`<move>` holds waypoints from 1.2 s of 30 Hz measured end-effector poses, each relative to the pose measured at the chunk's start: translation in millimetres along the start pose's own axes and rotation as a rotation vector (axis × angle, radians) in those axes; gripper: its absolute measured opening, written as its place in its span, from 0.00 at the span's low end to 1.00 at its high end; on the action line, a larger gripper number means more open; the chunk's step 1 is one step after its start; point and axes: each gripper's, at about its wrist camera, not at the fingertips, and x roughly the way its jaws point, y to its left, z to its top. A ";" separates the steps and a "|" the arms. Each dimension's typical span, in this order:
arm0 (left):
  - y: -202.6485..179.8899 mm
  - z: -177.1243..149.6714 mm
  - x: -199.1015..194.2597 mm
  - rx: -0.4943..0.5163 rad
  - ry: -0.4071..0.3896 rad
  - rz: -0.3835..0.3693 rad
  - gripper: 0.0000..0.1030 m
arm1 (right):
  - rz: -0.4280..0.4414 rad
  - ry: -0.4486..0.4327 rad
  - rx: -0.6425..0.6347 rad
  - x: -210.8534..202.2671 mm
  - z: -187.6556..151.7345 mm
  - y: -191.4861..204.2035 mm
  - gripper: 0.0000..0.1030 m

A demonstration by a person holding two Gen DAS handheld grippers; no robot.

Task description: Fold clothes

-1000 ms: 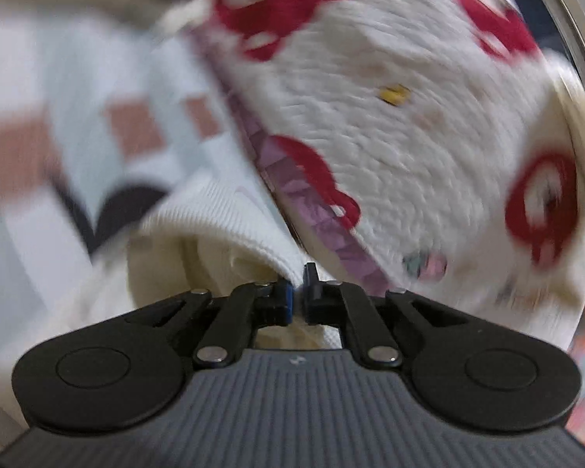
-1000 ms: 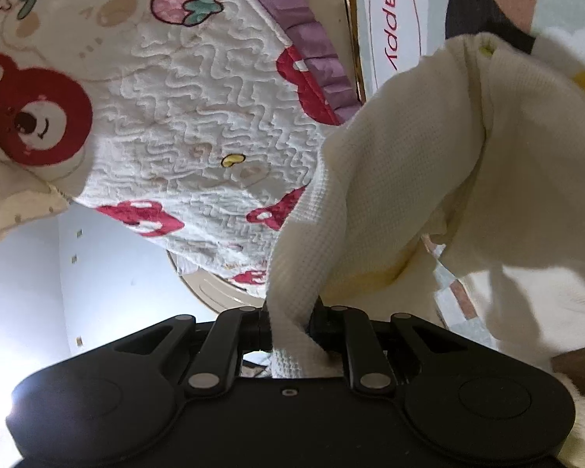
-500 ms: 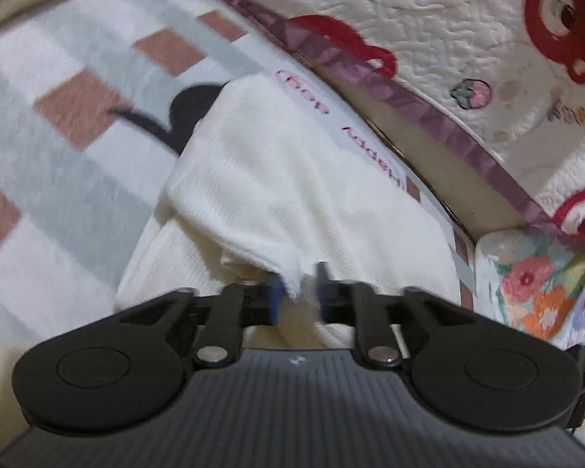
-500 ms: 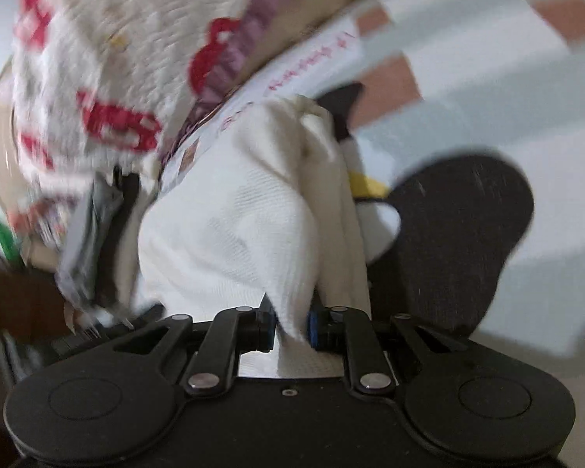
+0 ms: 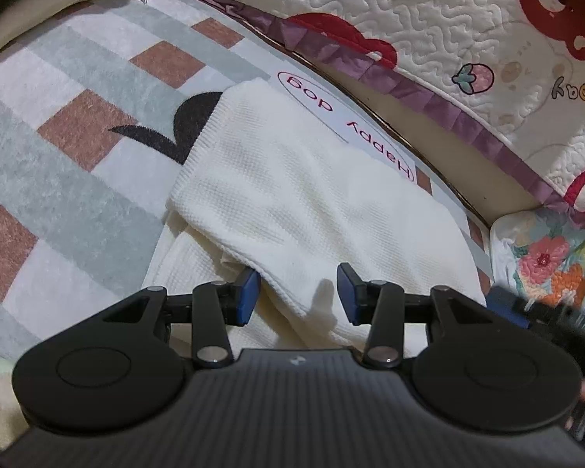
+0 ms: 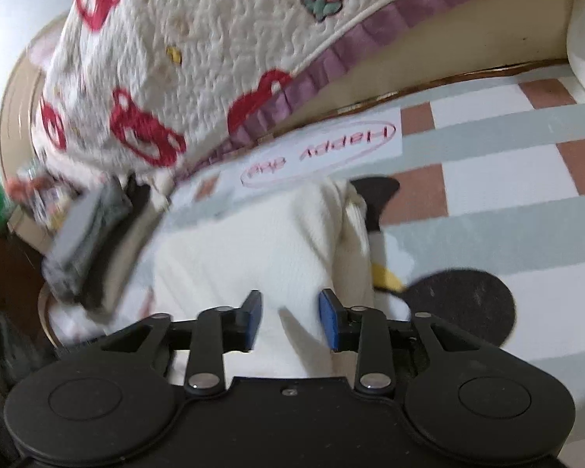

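The garment (image 5: 292,202), a cream waffle-knit piece, is lying folded on the rug (image 5: 70,179), close to the rug's far edge where the red "Happy dog" label (image 5: 347,117) is printed; its far fold is overlapping part of that label and part of a black shape in the rug's pattern. The left gripper (image 5: 298,292) is hovering just over the near edge of the garment with its jaws apart; they have just been opening, the cloth is lying between and under them, and the pads are not pressing on it. The right gripper (image 6: 288,312) is likewise standing open over the garment (image 6: 253,241), its jaws having just been opening, cloth below them but not clamped. A quilt (image 5: 468,23) with red bears and a purple frill is hanging past the rug's far edge. In the right wrist view the left gripper's body is showing blurred at the garment's left.
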 end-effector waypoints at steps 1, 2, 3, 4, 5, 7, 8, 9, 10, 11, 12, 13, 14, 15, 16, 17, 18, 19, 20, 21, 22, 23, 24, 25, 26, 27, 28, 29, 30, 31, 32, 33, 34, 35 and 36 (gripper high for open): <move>-0.6 -0.1 0.0 0.003 0.003 0.004 0.41 | 0.020 0.009 0.022 4.0 6.1 -1.9 0.50; -1.0 0.0 0.4 0.005 0.007 0.007 0.41 | 0.040 0.019 0.045 7.9 12.2 -3.8 0.51; -1.4 0.3 0.9 0.007 0.010 0.011 0.43 | 0.055 0.030 0.064 12.5 17.7 -5.8 0.52; -1.2 3.2 2.7 0.010 0.017 0.010 0.45 | 0.057 0.047 0.075 19.6 21.7 -8.2 0.53; -1.0 6.2 4.6 0.013 0.024 0.010 0.46 | 0.047 0.076 0.091 28.6 26.9 -11.3 0.55; 2.7 15.7 6.2 0.000 0.015 0.006 0.47 | -0.019 0.156 0.138 47.4 35.5 -15.8 0.56; 6.2 22.2 6.0 -0.016 -0.001 0.002 0.47 | -0.058 0.205 0.155 57.0 40.5 -17.6 0.56; 9.7 28.8 5.8 -0.031 -0.016 -0.002 0.47 | -0.090 0.246 0.165 65.6 45.2 -18.7 0.57; 13.2 35.2 5.7 -0.047 -0.032 -0.006 0.47 | -0.097 0.258 0.154 70.7 49.1 -17.5 0.57; 14.5 38.4 8.6 -0.056 -0.031 -0.014 0.47 | -0.089 0.268 0.141 74.5 52.0 -16.5 0.57; 15.7 41.5 11.5 -0.065 -0.030 -0.023 0.48 | -0.074 0.279 0.141 78.2 54.0 -17.0 0.57; 17.0 44.5 14.5 -0.074 -0.029 -0.031 0.50 | -0.061 0.283 0.155 81.1 55.1 -19.5 0.58; 16.0 43.4 18.7 -0.055 -0.011 -0.022 0.52 | -0.058 0.275 0.171 83.0 55.6 -22.8 0.59; 14.9 42.3 23.0 -0.036 0.006 -0.013 0.55 | -0.055 0.259 0.185 84.7 55.6 -26.6 0.59; 13.9 41.2 27.3 -0.017 0.023 -0.005 0.56 | -0.048 0.237 0.188 86.3 55.5 -29.8 0.59; 14.3 37.2 31.7 -0.002 0.050 0.002 0.53 | -0.038 0.216 0.185 87.9 55.6 -32.5 0.60; 14.0 31.6 34.2 0.015 0.060 0.000 0.36 | -0.022 0.191 0.185 89.8 55.8 -35.3 0.60; 13.7 26.1 36.6 0.032 0.071 -0.001 0.01 | 0.011 0.168 0.185 93.2 58.0 -38.0 0.60; 14.3 23.1 34.9 0.032 0.072 -0.010 0.02 | 0.066 0.155 0.178 97.7 59.2 -40.7 0.55; 14.9 20.1 33.1 0.032 0.073 -0.019 0.02 | 0.121 0.141 0.170 102.1 60.3 -43.5 0.40; 15.0 19.3 23.5 0.037 0.060 -0.029 0.02 | 0.167 0.128 0.159 105.4 61.8 -45.3 0.19; 15.2 18.5 13.9 0.043 0.047 -0.039 0.02 | 0.177 0.108 0.127 103.9 63.9 -42.7 0.19; 13.2 17.9 8.8 0.051 0.063 -0.018 0.02 | 0.179 0.069 0.074 97.6 65.0 -37.2 0.19; 11.3 17.3 3.7 0.059 0.079 0.003 0.02 | 0.167 0.038 0.014 92.5 65.2 -31.2 0.18; 9.3 16.7 -1.3 0.067 0.095 0.024 0.03 | 0.111 0.033 -0.069 91.0 62.3 -23.9 0.18; 7.4 16.1 -6.4 0.075 0.111 0.044 0.04 | 0.053 0.032 -0.147 91.1 58.9 -17.8 0.18; 5.4 15.5 -11.5 0.083 0.127 0.065 0.05 | 0.000 0.045 -0.198 96.6 53.4 -16.3 0.18; 1.5 19.9 -16.1 0.114 0.119 0.089 0.05 | -0.016 0.051 -0.206 101.7 48.7 -18.3 0.23; -2.4 24.4 -20.8 0.145 0.111 0.113 0.06 | -0.008 0.043 -0.181 101.4 49.0 -20.9 0.23; -9.2 31.3 -30.1 0.163 0.067 0.113 0.09 | 0.000 0.035 -0.155 101.0 49.3 -23.5 0.24; -15.4 36.9 -37.5 0.171 0.030 0.101 0.14 | 0.008 0.027 -0.130 100.7 49.6 -26.2 0.25; -24.1 42.8 -43.0 0.190 -0.014 0.073 0.26 | 0.016 0.019 -0.105 100.4 49.8 -28.8 0.26; -32.4 48.0 -43.7 0.222 -0.054 0.038 0.40 | 0.018 0.013 -0.088 99.7 49.6 -30.4 0.28; -38.8 51.2 -35.7 0.260 -0.079 0.003 0.44 | 0.003 0.013 -0.100 97.7 47.9 -28.7 0.35; -36.0 51.8 -18.4 0.248 -0.047 -0.009 0.44 | -0.012 0.013 -0.112 95.8 46.1 -27.1 0.38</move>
